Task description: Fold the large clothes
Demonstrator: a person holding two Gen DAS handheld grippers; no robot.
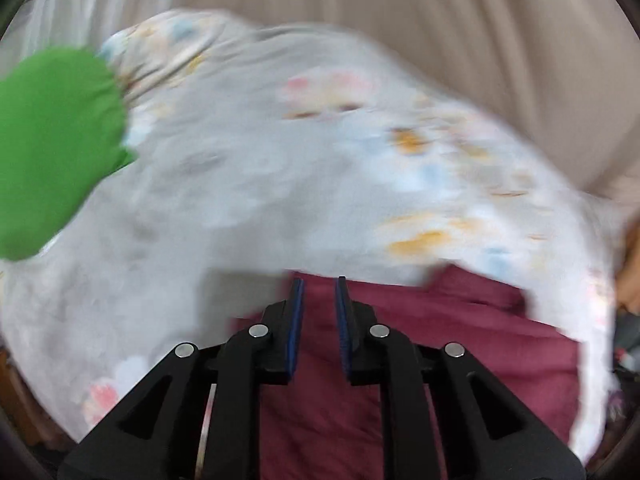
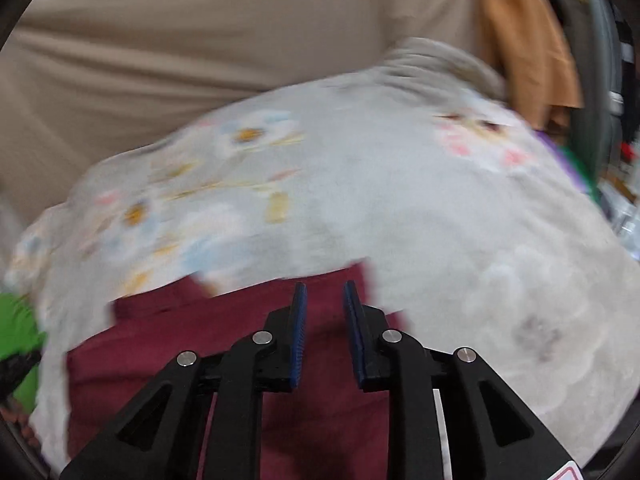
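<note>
Beige curtain (image 1: 400,20) fills the bkgd in both wrist views; below it a pale floral sheet (image 1: 260,168) covers the work surface, prob. a bed. Both frames motion-blurred, so edges are soft.

Maroon garment (image 1: 420,340) lies spread on the sheet, near side, directly under both grippers. Its far edge shows uneven in the right view.

Left gripper (image 1: 319,292): narrow gap betw. blue pads, nothing pinched. Right gripper (image 2: 325,296): same, narrow gap, empty. Both hang just above the maroon cloth near its far edge; contact w/ fabric can't be told through the blur.

Green cloth (image 1: 52,148) sits at left edge of sheet, apart from the garment. Orange fabric (image 2: 528,48) hangs at right, bkgd.

Step, as judged: betw. grasps, garment laid out, fold not obviously begun or only partway.

Next move calls for: each gripper to drop onto an edge or corner, pinch one layer only, lift together, carry across evenly.
</note>
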